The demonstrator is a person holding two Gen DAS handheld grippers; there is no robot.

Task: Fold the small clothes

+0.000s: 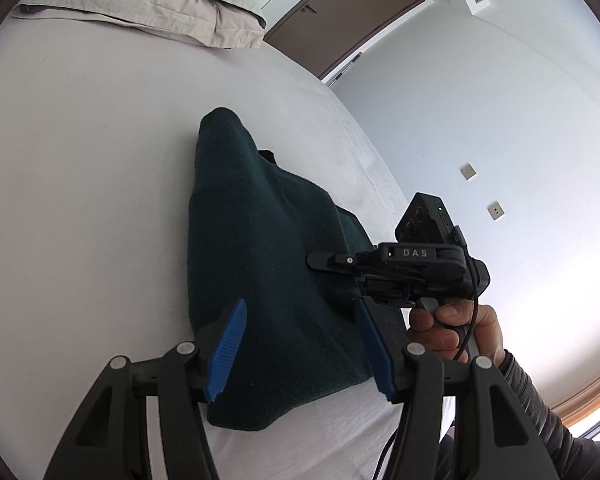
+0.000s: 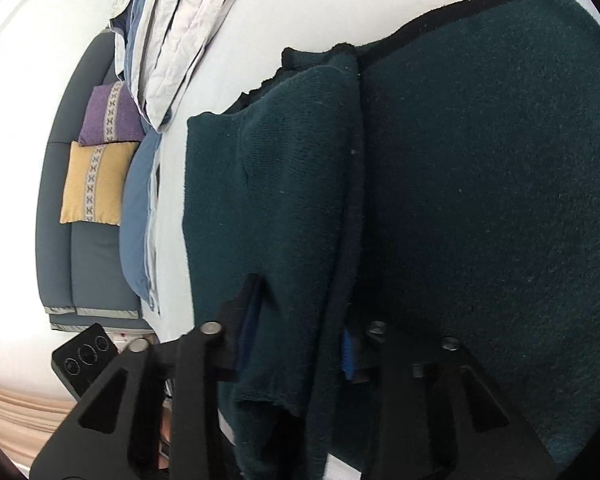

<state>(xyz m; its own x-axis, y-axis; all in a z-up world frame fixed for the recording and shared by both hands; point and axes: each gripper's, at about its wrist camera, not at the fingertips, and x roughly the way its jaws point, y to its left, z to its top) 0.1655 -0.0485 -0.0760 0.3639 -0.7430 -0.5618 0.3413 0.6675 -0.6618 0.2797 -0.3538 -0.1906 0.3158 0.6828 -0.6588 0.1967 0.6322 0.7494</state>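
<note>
Left wrist view: the dark green garment [image 1: 268,264] lies on the white bed [image 1: 80,200], with the left gripper [image 1: 300,344] spread apart above its near edge, clear of the cloth. Right of it, the right gripper [image 2: 296,344] pinches a fold of the garment.

A dark green knitted garment [image 1: 260,264] lies partly folded on the white bed sheet [image 1: 80,200], spreading ahead of the left gripper [image 1: 300,344] and between its parted blue pads. A fold of it hangs pinched in the right gripper [image 2: 296,344].
</note>
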